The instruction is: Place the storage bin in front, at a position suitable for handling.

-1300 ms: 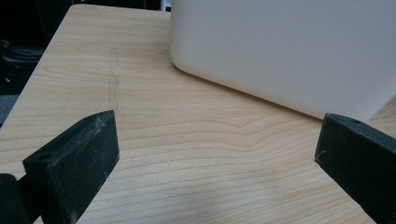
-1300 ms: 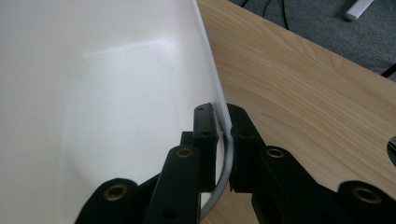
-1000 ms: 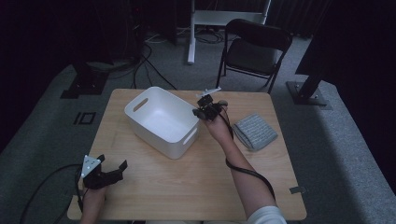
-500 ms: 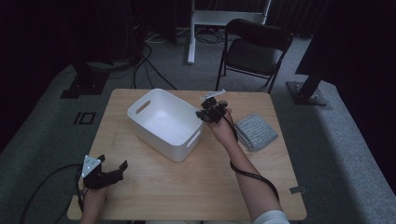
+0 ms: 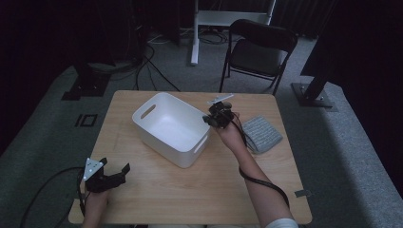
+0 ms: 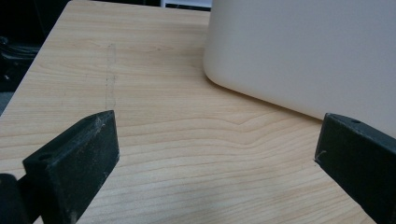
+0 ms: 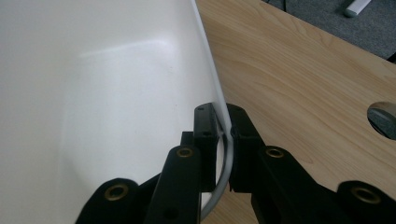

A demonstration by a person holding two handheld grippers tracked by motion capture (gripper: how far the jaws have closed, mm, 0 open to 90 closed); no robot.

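Wooden table (image 5: 190, 190): right gripper (image 7: 223, 122) fingers pinching white bin (image 5: 166, 130) rim; left gripper (image 5: 114, 176) fingers spread, near bin

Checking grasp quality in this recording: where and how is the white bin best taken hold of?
By its thin upper rim, from above, one jaw inside and one outside the wall. The white bin stands upright and open-topped on the table, and its body is too wide for the jaws. The right gripper already pinches the rim this way at the right-hand corner; the left gripper rests open nearby.
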